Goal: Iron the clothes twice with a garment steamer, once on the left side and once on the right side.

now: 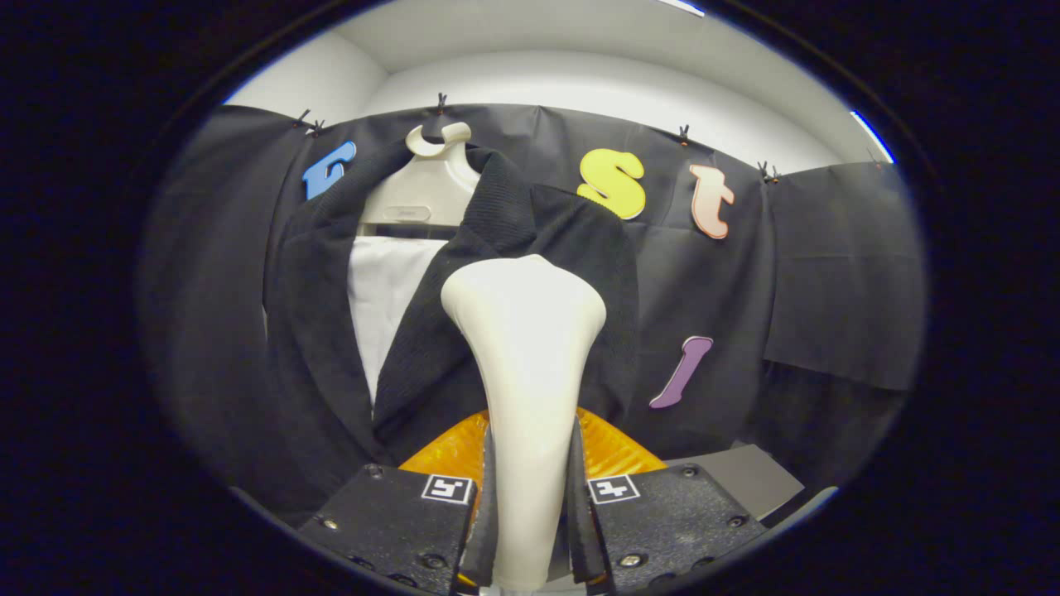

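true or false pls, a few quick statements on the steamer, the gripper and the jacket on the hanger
1. The gripper is shut on the garment steamer. True.
2. The dark jacket lies folded on a table. False: it hangs on a pale hanger.
3. The steamer's head points toward the jacket. True.
4. A white panel shows between the jacket's lapels. True.
5. The fingers are spread wide with nothing between them. False: both press on the steamer's handle.
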